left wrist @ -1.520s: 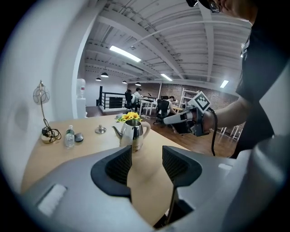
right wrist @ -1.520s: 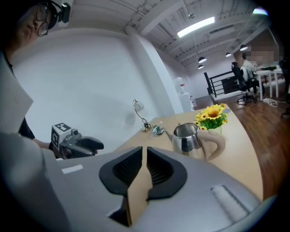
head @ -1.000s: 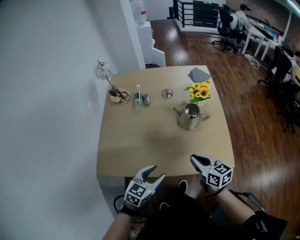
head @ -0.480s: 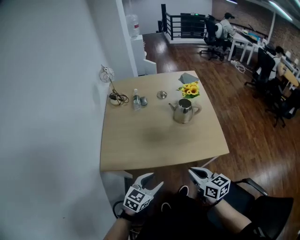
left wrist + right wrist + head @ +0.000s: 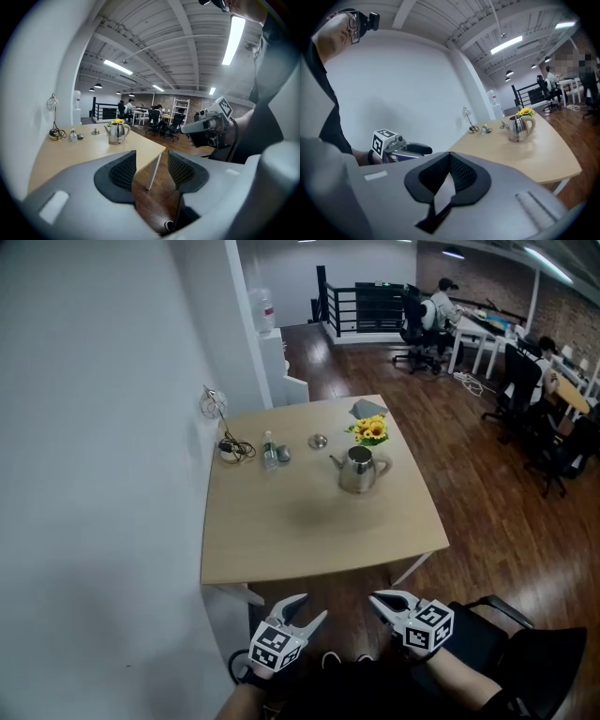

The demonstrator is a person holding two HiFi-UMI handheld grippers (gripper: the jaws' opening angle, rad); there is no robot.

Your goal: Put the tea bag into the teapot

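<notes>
Grippers held clear of the table, both empty

The left gripper (image 5: 309, 608) is spread and the right gripper (image 5: 377, 599) pressed together, both held near the body, apparently out of reach of the table (image 5: 281, 540). The steel teapot (image 5: 356, 470) stands by the sunflowers (image 5: 370, 430); no tea bag shows. The table now lies farther off than before.

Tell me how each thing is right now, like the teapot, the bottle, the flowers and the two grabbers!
Teapot: upright on the table, seems to have no lid on.
Small metal lid: lying on the table, apart from the teapot.
Bottle: standing upright.
Sunflowers: standing up beside the teapot.
Left gripper: jaws apart, nothing between them.
Right gripper: jaws together, holding nothing.
</notes>
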